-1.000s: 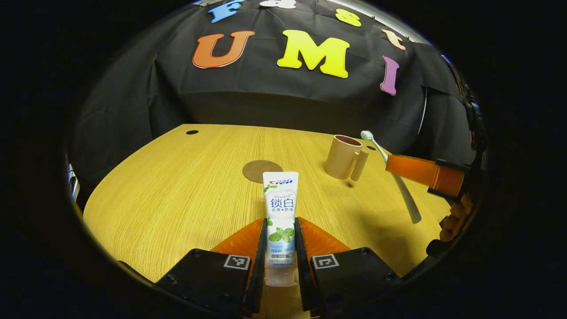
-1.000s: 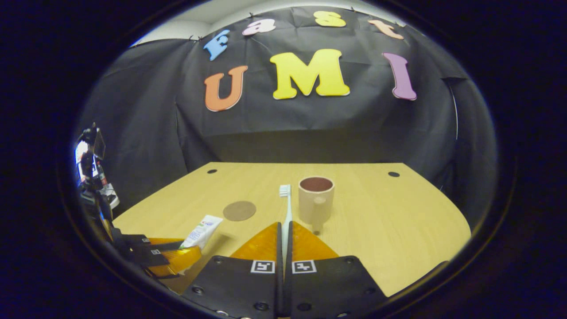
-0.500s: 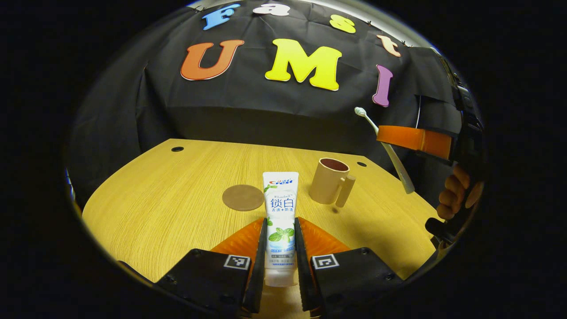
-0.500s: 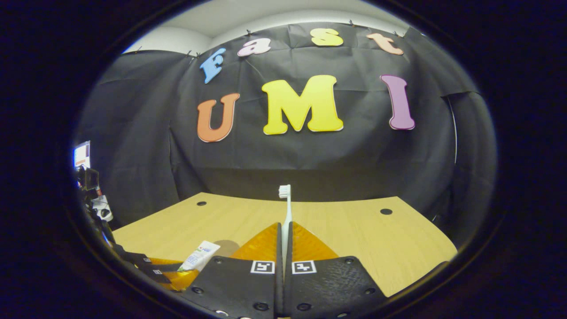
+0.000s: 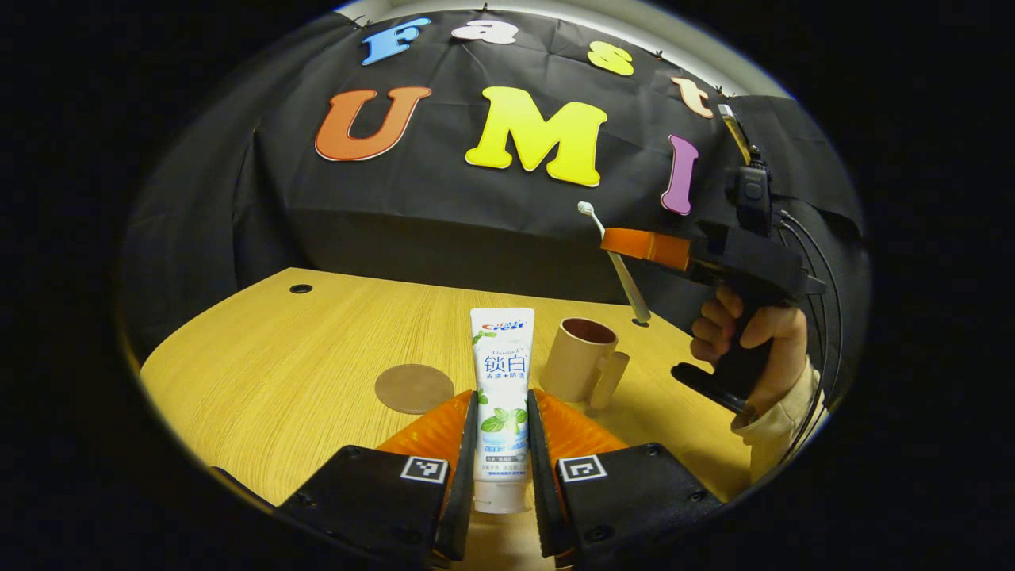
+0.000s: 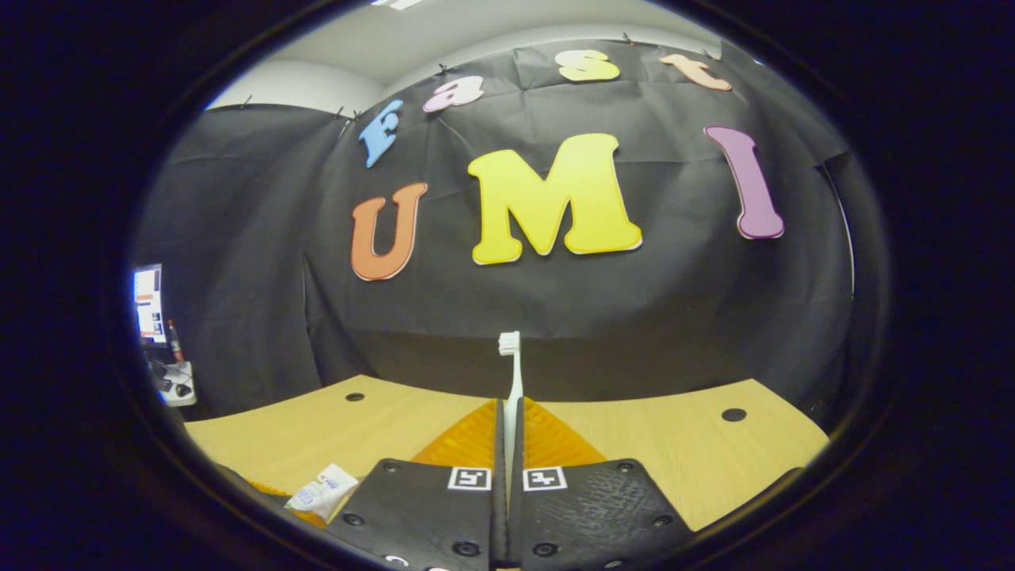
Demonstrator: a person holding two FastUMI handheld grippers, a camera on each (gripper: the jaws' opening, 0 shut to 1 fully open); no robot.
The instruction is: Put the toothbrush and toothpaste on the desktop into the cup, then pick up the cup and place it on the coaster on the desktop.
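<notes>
My left gripper is shut on a white toothpaste tube that stands up between its fingers. Behind the tube on the wooden desk sit a tan cup with a handle and, to its left, a round brown coaster. In the left gripper view, the right gripper, held by a hand, hovers above and right of the cup, shut on a white toothbrush whose bristle end points up. In the right gripper view, my right gripper clamps the toothbrush, and the toothpaste tube peeks in at lower left.
Round cable holes mark the desk's far corners. Black cloth closes off the back of the desk. At the far left of the right gripper view stands a screen with some clutter.
The right gripper has carried the toothbrush up and leftward to above the cup and tilted up, so the cup has left its view. The left gripper has kept its hold and lifted slightly.
</notes>
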